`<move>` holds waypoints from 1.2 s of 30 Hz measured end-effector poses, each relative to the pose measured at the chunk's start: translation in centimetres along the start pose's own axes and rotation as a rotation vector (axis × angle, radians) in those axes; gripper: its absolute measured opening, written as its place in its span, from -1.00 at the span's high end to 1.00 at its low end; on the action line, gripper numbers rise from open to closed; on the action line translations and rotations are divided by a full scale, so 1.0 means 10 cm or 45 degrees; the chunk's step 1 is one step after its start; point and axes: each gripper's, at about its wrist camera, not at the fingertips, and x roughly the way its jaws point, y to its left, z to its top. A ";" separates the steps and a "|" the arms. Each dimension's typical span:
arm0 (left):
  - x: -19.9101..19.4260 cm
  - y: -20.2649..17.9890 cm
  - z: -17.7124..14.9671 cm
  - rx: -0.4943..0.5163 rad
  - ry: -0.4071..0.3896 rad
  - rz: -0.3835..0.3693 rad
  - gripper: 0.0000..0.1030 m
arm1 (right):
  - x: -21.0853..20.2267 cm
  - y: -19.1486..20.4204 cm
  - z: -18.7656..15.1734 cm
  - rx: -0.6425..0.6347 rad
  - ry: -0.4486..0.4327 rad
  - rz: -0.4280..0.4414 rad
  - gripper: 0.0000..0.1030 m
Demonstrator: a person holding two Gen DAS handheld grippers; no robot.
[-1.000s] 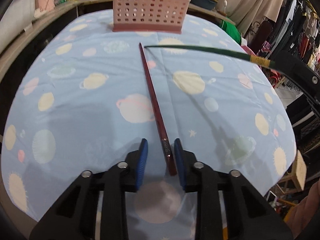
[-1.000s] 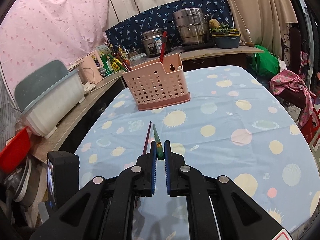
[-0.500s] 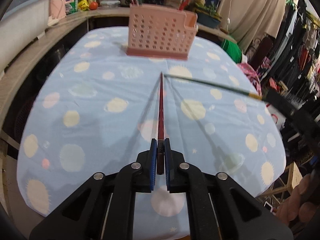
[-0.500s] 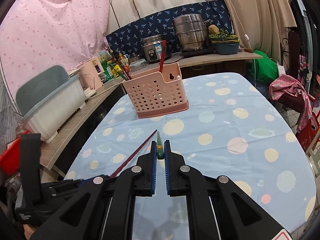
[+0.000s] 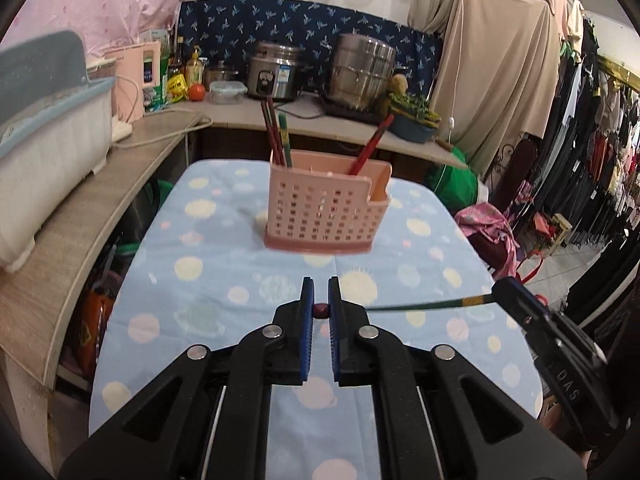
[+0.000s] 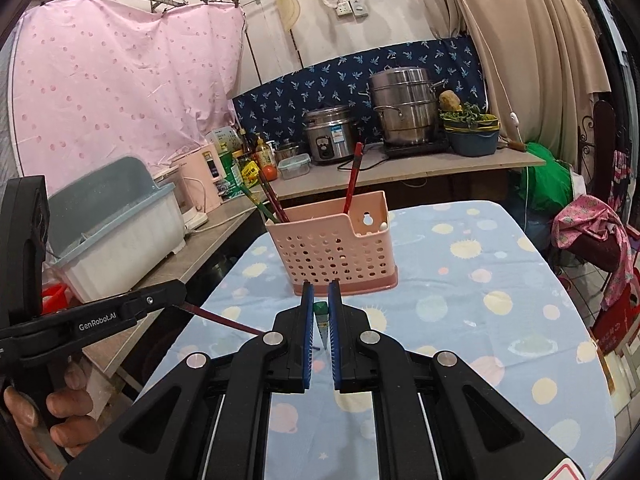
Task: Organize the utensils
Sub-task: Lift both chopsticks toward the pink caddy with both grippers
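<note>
- Left gripper (image 5: 321,300) clamps a red chopstick (image 5: 321,311) by its end, lifted clear of the table (image 5: 224,280).
- Right gripper (image 6: 321,303) pinches a green chopstick (image 6: 321,314) likewise; both likely bound for the rack (image 5: 326,216) ahead.

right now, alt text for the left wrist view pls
The left gripper is shut on a dark red chopstick seen end-on, above a planet-print tablecloth. Ahead stands a pink basket with chopsticks in it; at right the right gripper holds a green chopstick.
</note>
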 end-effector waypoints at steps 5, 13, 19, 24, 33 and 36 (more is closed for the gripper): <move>0.07 -0.07 0.20 0.036 -0.029 0.021 0.87 | 0.11 0.02 0.14 -0.009 -0.015 0.014 0.86; 0.18 -0.12 0.35 0.073 -0.024 0.047 0.87 | 0.22 0.04 0.32 -0.023 -0.035 0.025 0.86; 0.22 -0.15 0.42 0.095 -0.017 0.050 0.87 | 0.26 0.06 0.42 -0.026 -0.049 0.036 0.86; 0.22 -0.16 0.52 0.099 -0.015 0.031 0.87 | 0.29 0.07 0.57 -0.030 -0.067 0.047 0.86; 0.15 -0.18 1.00 0.107 -0.077 0.011 0.87 | 0.35 0.09 1.04 -0.049 -0.147 0.068 0.86; 0.12 -0.20 1.20 0.113 -0.117 0.017 0.87 | 0.37 0.10 1.28 -0.058 -0.196 0.073 0.86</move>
